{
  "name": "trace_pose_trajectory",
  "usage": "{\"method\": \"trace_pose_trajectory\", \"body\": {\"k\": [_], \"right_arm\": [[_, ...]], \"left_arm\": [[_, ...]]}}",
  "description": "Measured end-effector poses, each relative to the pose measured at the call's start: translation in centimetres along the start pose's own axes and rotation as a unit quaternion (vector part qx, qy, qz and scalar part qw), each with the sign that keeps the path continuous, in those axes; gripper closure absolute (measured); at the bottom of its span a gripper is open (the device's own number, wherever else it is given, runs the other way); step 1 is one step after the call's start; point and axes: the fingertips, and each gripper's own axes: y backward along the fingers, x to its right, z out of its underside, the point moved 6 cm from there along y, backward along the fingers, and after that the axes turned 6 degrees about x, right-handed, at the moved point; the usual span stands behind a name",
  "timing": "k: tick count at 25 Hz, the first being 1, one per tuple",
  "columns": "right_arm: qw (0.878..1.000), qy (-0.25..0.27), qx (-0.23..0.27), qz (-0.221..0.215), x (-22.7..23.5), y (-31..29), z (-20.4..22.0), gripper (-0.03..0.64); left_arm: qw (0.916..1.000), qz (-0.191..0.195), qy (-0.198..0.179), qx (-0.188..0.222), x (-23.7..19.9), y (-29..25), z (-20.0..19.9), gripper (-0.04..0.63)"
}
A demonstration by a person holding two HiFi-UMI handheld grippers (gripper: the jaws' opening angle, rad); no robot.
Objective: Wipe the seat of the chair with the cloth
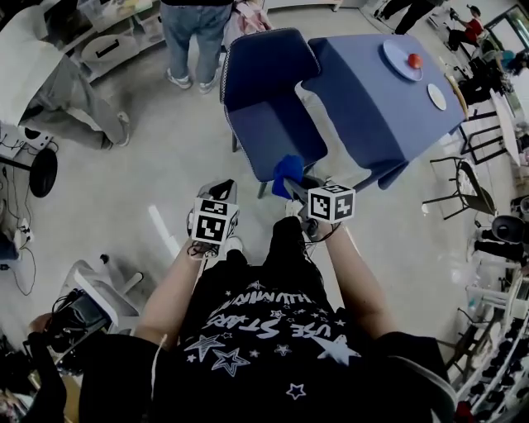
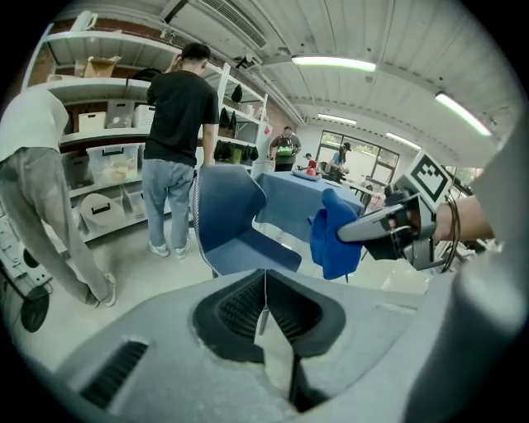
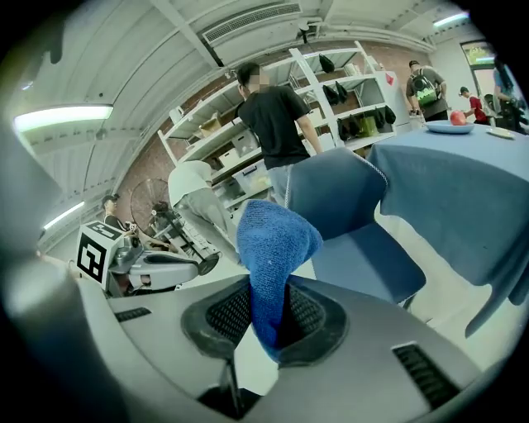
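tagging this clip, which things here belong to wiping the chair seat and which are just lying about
For the job: cloth, clamped in the right gripper; chair.
Lying about: table; blue plate with a round red thing on it; white plate. The left gripper is shut and empty.

A large indoor workroom, part laboratory and part store, was the setting. White shelving [image 2: 91,136] loaded with plastic bins [image 2: 116,161] ran along the left of the left gripper view, where a person [image 2: 178,124] stood facing it. Strip lights [image 2: 333,62] and bare ducting [image 3: 248,21] crossed the ceiling, and a brick wall [image 3: 161,161] rose behind a fan [image 3: 153,198] at mid-left of the right gripper view. Cables [image 1: 21,248] trailed over the pale floor [image 1: 124,190] at the head view's left edge. A blue chair [image 1: 264,99] and a cloth-draped table [image 1: 372,99] carrying plates [image 1: 395,54] stood at upper centre.
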Motion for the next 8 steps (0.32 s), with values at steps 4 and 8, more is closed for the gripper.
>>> {"method": "trace_pose_trajectory", "body": {"k": [4, 8], "right_arm": [[1.000, -0.009, 0.017, 0.010, 0.5, 2.4, 0.2, 0.552], [1.000, -0.010, 0.021, 0.017, 1.1, 3.9, 0.3, 0.551]], "left_arm": [[0.9999, 0.007, -0.008, 0.009, 1.8, 0.3, -0.8, 0.574], [0.9998, 0.010, -0.013, 0.015, 3.2, 0.4, -1.5, 0.574]]}}
